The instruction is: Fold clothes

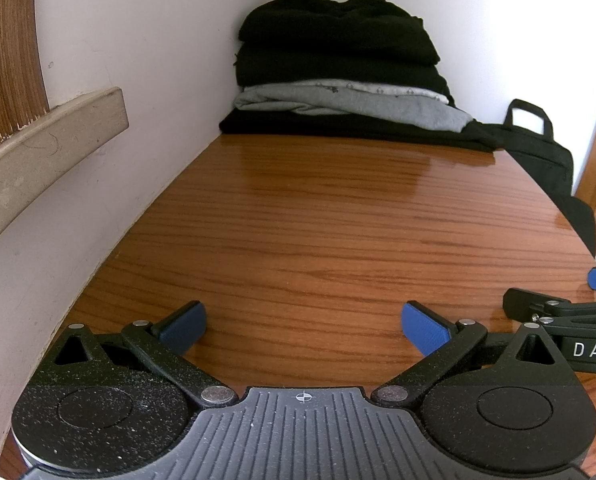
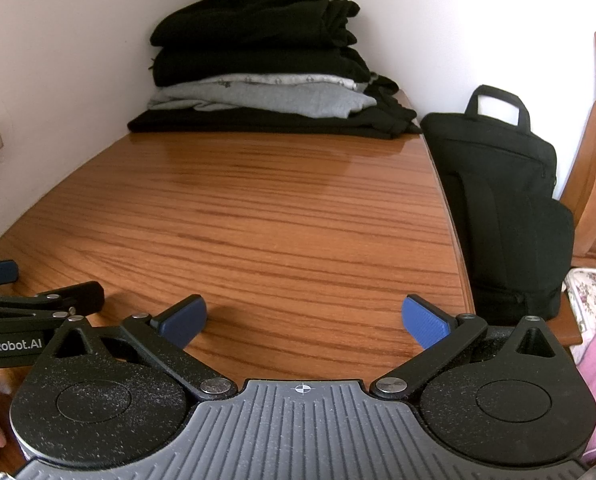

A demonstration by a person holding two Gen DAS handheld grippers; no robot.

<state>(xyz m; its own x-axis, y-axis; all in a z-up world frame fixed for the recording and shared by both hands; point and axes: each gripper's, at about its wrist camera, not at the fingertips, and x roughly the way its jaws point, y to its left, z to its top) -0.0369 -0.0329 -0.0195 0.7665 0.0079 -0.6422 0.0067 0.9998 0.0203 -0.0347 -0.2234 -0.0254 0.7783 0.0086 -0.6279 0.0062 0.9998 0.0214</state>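
The wooden surface (image 1: 298,240) under me is glossy, its varnish throwing back window light across a streaked grain. My left gripper (image 1: 304,326) and right gripper (image 2: 304,320) are matt black plastic, speckled with dust, with bright metal rivets and ribbed blue pads (image 2: 424,326). The stacked clothes (image 2: 257,68) are soft cloth, black and grey knit. The bag (image 2: 506,208) is matt black fabric.

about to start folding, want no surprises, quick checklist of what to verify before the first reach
1. Left gripper open, nothing held: ok.
2. Right gripper open, nothing held: ok.
3. Bare table between grippers and stack of clothes: ok.
4. Stack sits on the table, in the wall corner: ok.
5. Black bag apart from the stack: cannot tell.
6. Unfolded garment in view: not ok, none seen.
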